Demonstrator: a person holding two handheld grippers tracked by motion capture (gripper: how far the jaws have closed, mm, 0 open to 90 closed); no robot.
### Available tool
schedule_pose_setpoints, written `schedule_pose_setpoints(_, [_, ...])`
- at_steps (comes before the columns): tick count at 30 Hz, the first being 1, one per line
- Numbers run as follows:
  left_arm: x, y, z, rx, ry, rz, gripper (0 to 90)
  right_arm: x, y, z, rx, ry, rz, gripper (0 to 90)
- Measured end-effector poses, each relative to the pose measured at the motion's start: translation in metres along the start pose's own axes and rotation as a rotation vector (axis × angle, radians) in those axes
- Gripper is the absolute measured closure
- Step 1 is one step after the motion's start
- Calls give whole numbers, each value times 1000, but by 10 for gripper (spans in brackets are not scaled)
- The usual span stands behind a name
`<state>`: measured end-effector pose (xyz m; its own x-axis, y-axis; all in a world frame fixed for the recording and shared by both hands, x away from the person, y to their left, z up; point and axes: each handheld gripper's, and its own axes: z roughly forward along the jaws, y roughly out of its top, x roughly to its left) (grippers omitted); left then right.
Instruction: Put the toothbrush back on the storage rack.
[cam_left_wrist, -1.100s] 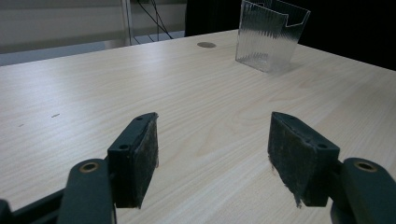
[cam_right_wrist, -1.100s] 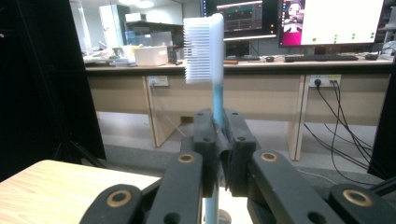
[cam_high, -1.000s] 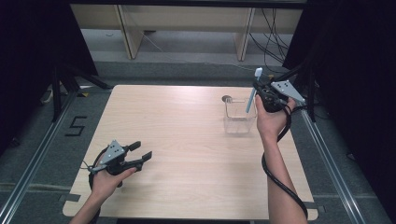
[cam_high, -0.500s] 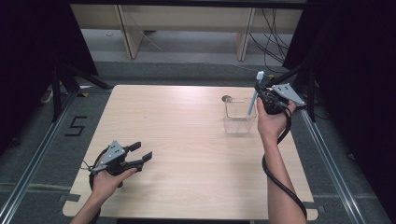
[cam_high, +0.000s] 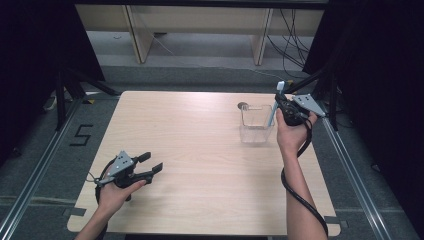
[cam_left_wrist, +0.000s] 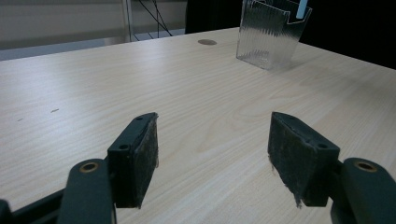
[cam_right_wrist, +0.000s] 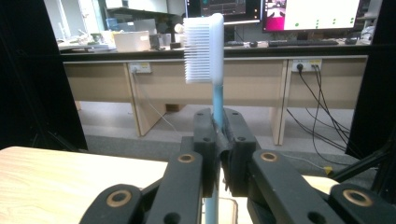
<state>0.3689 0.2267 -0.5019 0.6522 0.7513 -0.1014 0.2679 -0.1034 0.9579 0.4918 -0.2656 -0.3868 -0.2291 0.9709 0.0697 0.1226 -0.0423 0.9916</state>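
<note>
My right gripper (cam_high: 278, 106) is shut on a light-blue toothbrush (cam_high: 275, 105) with a white bristle head (cam_right_wrist: 203, 46). It holds the brush upright, head up, over the right rim of a clear ribbed plastic cup (cam_high: 256, 124) at the table's far right. The handle's lower end reaches into the cup. In the right gripper view the two black pads clamp the blue handle (cam_right_wrist: 217, 105). My left gripper (cam_high: 151, 164) rests near the table's front left, open, with nothing between its pads (cam_left_wrist: 137, 156). The cup (cam_left_wrist: 271, 35) stands far ahead of it.
The light wooden table (cam_high: 190, 150) has a small round cable hole (cam_high: 243, 105) just behind the cup. Metal rails run along both sides of the table. Desks, cables and monitors stand beyond the far edge.
My right gripper has sunk a little with the toothbrush, bringing the handle's lower end down into the cup. The left gripper has stayed where it was.
</note>
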Motion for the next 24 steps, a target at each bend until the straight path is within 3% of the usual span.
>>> schedule_pose_setpoints(15, [-1,-1,1,1,-4,-3,330,-3,-20,-2,23,-15,22,855])
schedule_pose_setpoints(20, [0,-1,1,1,-3,-3,331,-5,-29,-1,36,-8,0,855])
schedule_pose_setpoints(21, [0,-1,1,0,-4,-3,330,-3,-31,-3,52,-12,19,854])
schedule_pose_setpoints(22, [-1,-1,1,2,-3,-2,331,-5,-33,-1,42,-7,-1,855])
schedule_pose_setpoints(23, [-1,-2,1,4,-2,-3,330,-3,-35,-2,54,-6,25,855])
schedule_pose_setpoints(24, [-1,-2,2,5,-3,-3,330,-5,-37,-2,49,-6,1,855])
